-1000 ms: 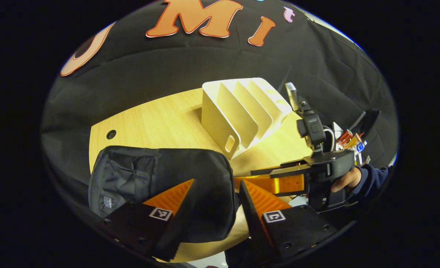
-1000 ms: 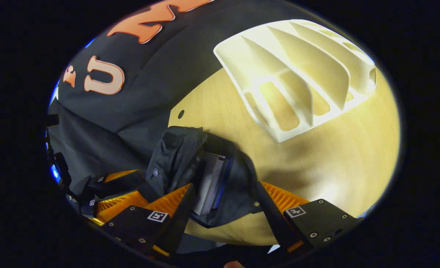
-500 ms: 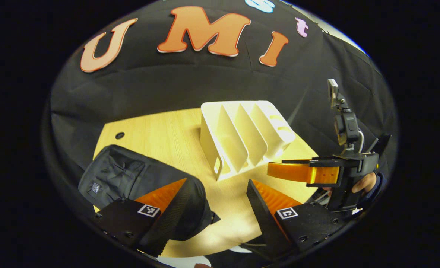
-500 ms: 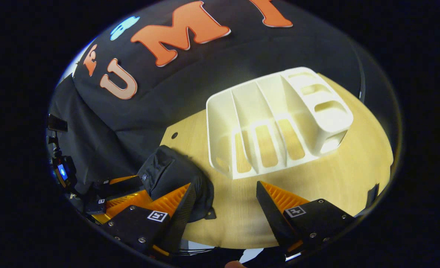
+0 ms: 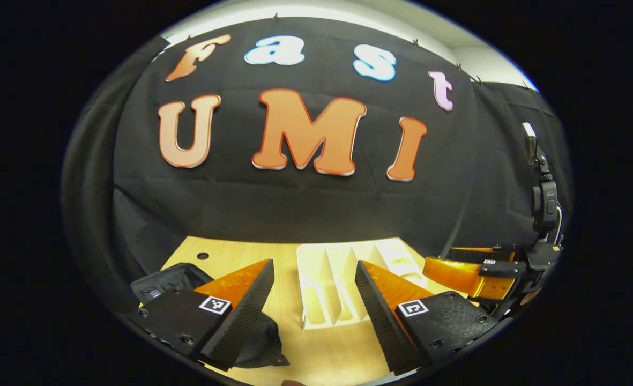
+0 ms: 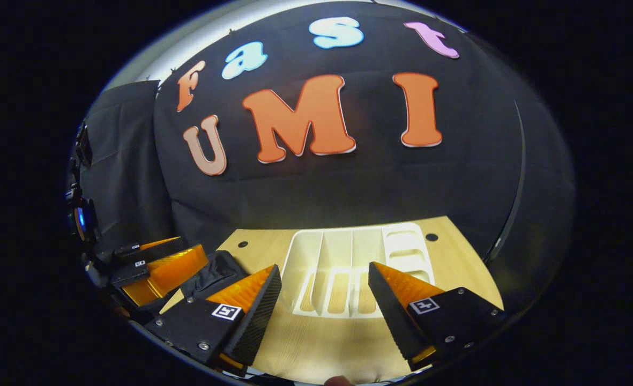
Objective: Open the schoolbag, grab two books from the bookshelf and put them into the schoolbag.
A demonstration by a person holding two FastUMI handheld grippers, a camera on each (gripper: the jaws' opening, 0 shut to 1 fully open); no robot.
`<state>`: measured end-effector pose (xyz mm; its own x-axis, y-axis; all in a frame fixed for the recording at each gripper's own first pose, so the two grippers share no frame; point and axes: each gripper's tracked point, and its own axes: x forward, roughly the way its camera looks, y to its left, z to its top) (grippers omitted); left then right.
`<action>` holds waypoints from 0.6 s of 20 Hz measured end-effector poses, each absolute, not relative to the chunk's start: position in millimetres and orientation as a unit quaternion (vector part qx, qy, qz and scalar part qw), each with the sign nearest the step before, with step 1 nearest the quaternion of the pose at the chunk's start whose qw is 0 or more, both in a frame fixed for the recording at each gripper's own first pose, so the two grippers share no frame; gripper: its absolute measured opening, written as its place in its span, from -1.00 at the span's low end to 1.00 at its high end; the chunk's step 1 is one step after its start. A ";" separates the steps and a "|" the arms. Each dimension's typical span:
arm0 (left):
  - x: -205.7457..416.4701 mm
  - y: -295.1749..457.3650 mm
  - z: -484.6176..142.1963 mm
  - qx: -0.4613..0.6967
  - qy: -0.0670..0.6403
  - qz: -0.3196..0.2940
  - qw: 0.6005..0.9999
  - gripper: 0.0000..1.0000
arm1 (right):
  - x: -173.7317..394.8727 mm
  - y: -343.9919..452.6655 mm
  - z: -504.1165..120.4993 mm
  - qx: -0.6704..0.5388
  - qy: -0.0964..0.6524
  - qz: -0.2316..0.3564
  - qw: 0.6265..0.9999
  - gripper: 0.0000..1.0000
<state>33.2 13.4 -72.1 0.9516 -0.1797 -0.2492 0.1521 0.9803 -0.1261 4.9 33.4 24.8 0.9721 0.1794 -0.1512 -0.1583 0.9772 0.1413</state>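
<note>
Pulled back and levelled from schoolbag (image 5: 179, 279); left gripper (image 5: 314, 300) and right gripper (image 6: 325, 303) wide, empty; bookshelf (image 6: 348, 262) slots bare — task judged complete.

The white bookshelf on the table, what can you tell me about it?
The bookshelf is a cream-white rack, plastic by its look, standing on the light wooden table. Upright dividers split it into slots, all empty, with no books in them. Long openings in its floor let the wood show through, and one end panel has cut-out slots. The black schoolbag lies beside it. Nothing touches the rack but the table.
</note>
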 end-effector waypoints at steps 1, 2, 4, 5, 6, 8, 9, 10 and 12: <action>29.6 14.0 -60.1 -0.065 0.114 -0.078 0.988 0.89 | 0.7 30.5 33.9 0.054 0.071 0.089 0.992 0.94; 26.5 16.2 -52.8 -0.074 0.098 -0.073 0.990 0.94 | -2.8 26.3 43.3 0.046 0.056 0.084 0.994 0.95; 26.8 21.9 -50.6 -0.085 0.064 -0.062 0.992 0.95 | -5.9 23.1 59.2 0.042 0.024 0.080 0.996 0.95; 29.4 22.2 -53.3 -0.085 0.052 -0.053 0.994 0.94 | -8.5 20.0 68.2 0.040 0.007 0.081 0.996 0.95; 27.8 23.6 -51.4 -0.083 0.037 -0.048 0.995 0.94 | -9.1 16.6 73.7 0.033 -0.010 0.075 0.997 0.94; 27.3 21.4 -48.4 -0.074 0.021 -0.037 0.996 0.94 | -10.1 12.1 77.0 0.016 -0.027 0.063 0.998 0.94; 27.4 22.7 -49.5 -0.066 0.016 -0.031 0.997 0.94 | -8.7 11.9 78.3 0.018 -0.030 0.065 0.997 0.94; 29.2 21.3 -48.5 -0.059 0.010 -0.027 0.998 0.86 | -7.5 13.4 71.9 0.021 -0.024 0.068 0.997 0.94; 29.2 20.4 -50.5 -0.050 0.009 -0.025 0.998 0.94 | -9.3 10.2 53.0 0.027 -0.013 0.065 0.997 0.94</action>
